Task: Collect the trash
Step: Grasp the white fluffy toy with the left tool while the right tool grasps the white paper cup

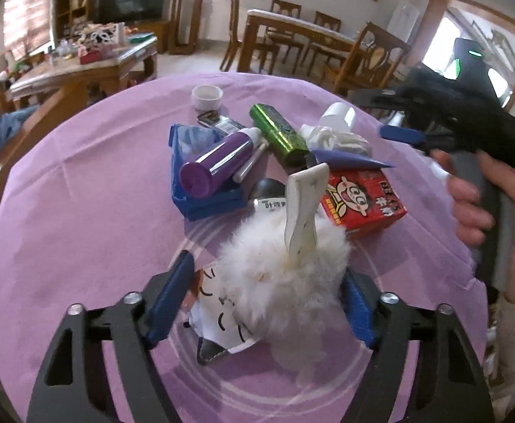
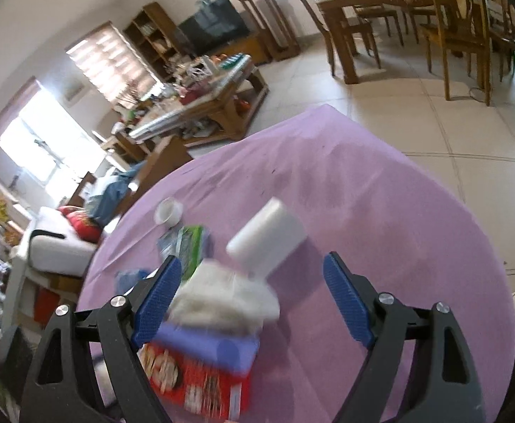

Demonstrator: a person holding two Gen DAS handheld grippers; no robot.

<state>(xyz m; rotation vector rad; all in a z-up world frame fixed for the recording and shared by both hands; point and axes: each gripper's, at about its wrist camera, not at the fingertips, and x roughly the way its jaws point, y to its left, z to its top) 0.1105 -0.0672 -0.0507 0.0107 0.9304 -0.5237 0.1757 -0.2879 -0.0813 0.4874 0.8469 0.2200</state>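
Note:
A pile of trash lies on a round table with a purple cloth point(image 1: 81, 211). My left gripper point(image 1: 268, 268) is closed around a white fluffy ball point(image 1: 278, 275) with a white strip sticking up; one pad touches a printed wrapper beside it. Behind are a purple can point(image 1: 215, 165), green can point(image 1: 278, 130), red carton point(image 1: 363, 201) and crumpled tissue point(image 1: 335, 137). My right gripper point(image 2: 252, 261) hangs open over the blurred tissue point(image 2: 222, 299), white cylinder point(image 2: 268, 239) and red carton point(image 2: 194, 384). In the left wrist view a hand holds it at the right point(image 1: 402, 134).
A small white cup point(image 1: 206, 97) stands at the table's far side, with a blue bag point(image 1: 194, 204) under the purple can. Bare cloth point(image 2: 380, 211) stretches to the right of the pile. A cluttered coffee table point(image 1: 81, 67) and dining chairs point(image 1: 363, 60) stand beyond.

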